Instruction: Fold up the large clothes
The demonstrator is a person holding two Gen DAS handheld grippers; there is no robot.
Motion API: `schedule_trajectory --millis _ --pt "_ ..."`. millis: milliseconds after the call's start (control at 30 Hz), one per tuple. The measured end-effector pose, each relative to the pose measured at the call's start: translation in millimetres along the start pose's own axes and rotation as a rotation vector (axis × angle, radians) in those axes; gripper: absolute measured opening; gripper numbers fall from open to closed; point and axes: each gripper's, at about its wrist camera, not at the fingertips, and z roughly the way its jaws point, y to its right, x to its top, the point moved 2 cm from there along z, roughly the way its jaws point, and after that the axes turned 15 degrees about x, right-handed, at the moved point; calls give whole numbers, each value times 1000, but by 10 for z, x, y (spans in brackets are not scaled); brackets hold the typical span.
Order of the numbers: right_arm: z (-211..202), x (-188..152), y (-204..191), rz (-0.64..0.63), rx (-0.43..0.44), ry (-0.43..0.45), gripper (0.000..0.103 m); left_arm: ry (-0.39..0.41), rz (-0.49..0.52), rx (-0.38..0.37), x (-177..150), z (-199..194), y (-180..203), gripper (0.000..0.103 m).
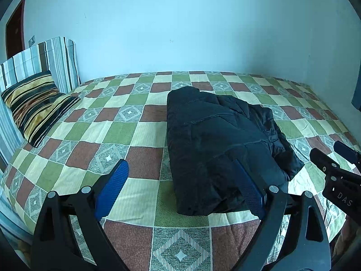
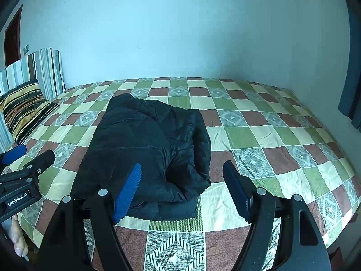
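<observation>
Black padded jacket (image 1: pixel 221 149), folded into a bundle, lies on the checked bedspread (image 1: pixel 94 135) near the bed's front edge. Left gripper (image 1: pixel 180 187) and right gripper (image 2: pixel 181 192) hover above it, both spread wide and empty. Striped pillow (image 1: pixel 36 103) rests at left.

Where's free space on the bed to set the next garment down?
Widest bare stretch: checked bedspread right of the folded black jacket, out to the wall corner. A second patch lies between the jacket and the striped pillow. A strip runs behind the jacket along the wall. Crowded only at the near edge, where both grippers hang.
</observation>
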Motion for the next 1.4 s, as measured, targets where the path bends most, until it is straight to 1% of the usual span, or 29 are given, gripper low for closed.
schedule_trajectory --millis 900,1400 --pt "2 -25 -120 -16 5 -2 74 -3 -9 -6 -30 -16 -54 93" --pt "-4 -35 -120 -17 9 1 74 2 -16 -5 -32 -56 -28 93"
